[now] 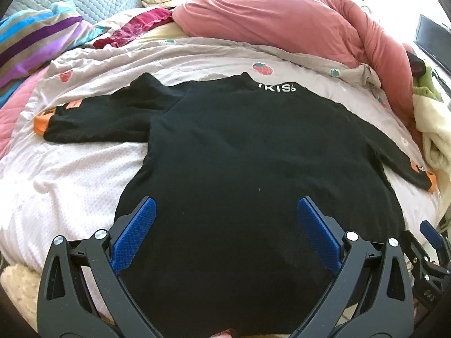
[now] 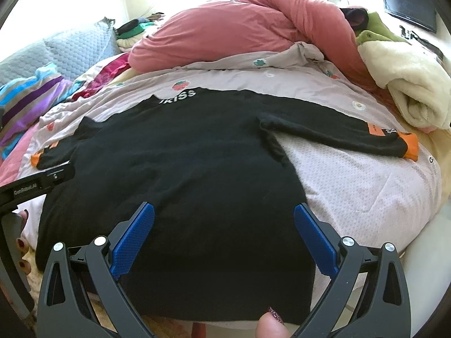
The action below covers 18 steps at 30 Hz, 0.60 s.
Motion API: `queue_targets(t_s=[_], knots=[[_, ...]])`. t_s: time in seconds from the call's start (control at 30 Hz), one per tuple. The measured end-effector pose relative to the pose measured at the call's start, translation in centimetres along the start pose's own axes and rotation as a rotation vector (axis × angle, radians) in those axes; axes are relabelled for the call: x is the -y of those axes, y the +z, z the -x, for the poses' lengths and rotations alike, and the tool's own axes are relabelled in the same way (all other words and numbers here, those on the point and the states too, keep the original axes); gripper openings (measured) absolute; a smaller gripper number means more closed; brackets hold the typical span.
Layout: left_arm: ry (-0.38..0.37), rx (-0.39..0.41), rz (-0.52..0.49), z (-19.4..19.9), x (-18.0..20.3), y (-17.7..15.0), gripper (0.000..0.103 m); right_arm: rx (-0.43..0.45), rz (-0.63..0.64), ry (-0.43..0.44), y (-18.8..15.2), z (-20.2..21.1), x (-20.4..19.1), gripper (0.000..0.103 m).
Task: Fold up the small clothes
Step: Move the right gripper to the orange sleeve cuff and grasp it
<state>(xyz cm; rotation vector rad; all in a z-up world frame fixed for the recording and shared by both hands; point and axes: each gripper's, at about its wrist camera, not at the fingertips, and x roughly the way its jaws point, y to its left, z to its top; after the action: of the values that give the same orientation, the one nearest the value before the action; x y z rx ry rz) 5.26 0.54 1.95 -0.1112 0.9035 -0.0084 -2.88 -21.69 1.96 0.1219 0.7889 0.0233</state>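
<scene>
Black sweater [image 1: 239, 146] hem cut off below; both hand-held grippers [image 1: 225, 225] [image 2: 224, 228] spread.

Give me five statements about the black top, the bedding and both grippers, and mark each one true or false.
1. The black top lies spread flat with both sleeves out. True.
2. The left gripper is shut on the hem. False: its jaws stand open, holding nothing.
3. The sleeve cuffs are orange. True.
4. The right gripper is open above the top. True.
5. The pink duvet covers the top. False: it lies bunched beyond the collar.
</scene>
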Motion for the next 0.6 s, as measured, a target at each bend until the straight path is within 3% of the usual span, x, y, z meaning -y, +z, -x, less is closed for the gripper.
queue_targets(t_s=[0.6], knots=[[-0.028,-0.023,-0.057,-3.8,3.2,4.6,0.095,0.008,-0.141,-0.048,4.3,-3.3,5.5,0.099]])
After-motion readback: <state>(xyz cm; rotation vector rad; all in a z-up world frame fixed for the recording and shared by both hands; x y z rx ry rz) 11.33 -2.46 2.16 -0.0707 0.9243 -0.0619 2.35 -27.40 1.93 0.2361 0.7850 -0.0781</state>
